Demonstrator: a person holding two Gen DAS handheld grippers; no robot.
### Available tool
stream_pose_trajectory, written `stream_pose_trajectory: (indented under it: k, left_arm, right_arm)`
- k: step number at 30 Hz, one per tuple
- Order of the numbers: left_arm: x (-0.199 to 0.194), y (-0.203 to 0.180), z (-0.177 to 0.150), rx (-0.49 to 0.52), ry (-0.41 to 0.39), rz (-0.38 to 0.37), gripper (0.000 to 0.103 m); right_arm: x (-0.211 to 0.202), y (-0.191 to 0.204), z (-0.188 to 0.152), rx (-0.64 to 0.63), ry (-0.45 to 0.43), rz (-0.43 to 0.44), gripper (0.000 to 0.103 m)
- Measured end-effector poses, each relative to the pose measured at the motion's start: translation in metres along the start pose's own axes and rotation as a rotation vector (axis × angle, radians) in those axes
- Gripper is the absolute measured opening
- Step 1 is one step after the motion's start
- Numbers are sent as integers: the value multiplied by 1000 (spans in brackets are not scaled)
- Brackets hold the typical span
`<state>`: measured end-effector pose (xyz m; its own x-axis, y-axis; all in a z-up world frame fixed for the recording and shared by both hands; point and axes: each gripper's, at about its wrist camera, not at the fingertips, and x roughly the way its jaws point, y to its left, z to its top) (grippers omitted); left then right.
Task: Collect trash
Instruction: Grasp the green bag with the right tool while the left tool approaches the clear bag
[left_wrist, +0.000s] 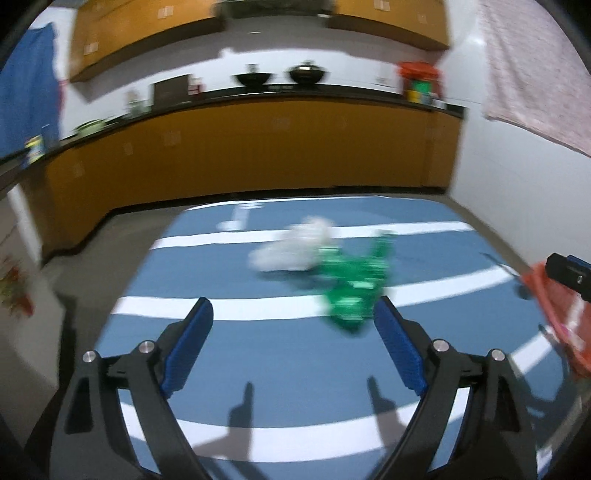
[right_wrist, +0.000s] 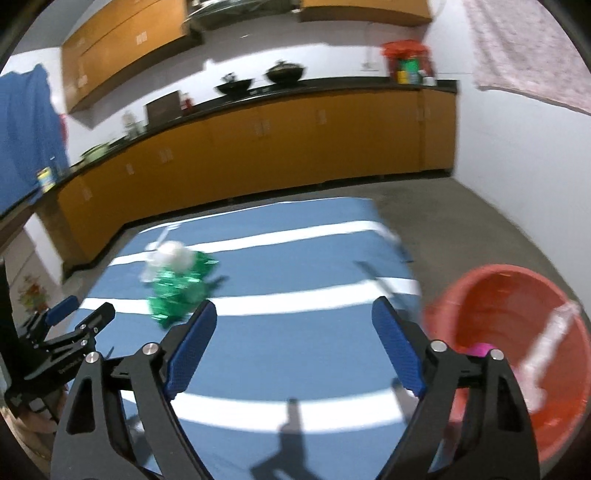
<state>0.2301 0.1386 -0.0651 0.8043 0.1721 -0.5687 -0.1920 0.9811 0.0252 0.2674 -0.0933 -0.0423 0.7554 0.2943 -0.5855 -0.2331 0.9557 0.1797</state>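
Observation:
A crumpled green wrapper and a white crumpled wad lie together on the blue table with white stripes. My left gripper is open and empty, just short of the wrapper, which sits by its right finger. In the right wrist view the green wrapper and white wad lie ahead to the left. My right gripper is open and empty above the table. A red tub at the table's right edge holds white and pink scraps. The left gripper shows at the left.
The red tub's rim and the right gripper's finger tip show at the right of the left wrist view. Orange cabinets with a dark counter stand beyond a grey floor. A white wall is to the right.

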Motion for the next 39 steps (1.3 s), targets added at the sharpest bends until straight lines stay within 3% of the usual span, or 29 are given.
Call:
stream_pose_trajectory:
  k: [8, 19, 21, 25, 30, 39]
  left_arm:
    - [-3, 80, 0, -104, -24, 131, 87]
    - [9, 114, 10, -162, -31, 143, 88]
    - [10, 115, 10, -167, -28, 138, 88]
    - [15, 110, 14, -157, -22, 119, 88]
    - [23, 96, 19, -128, -11, 71, 88]
    - [61, 42, 42, -20, 18, -63, 97]
  right_arm:
    - [73, 62, 5, -10, 103, 66, 81]
    - [135, 80, 5, -33, 217, 9, 81]
    - [143, 81, 4, -39, 245, 12, 78]
    - [145, 82, 2, -50, 267, 52, 59]
    - [134, 75, -3, -81, 268, 67, 43]
    - [95, 24, -11, -87, 206, -11, 37]
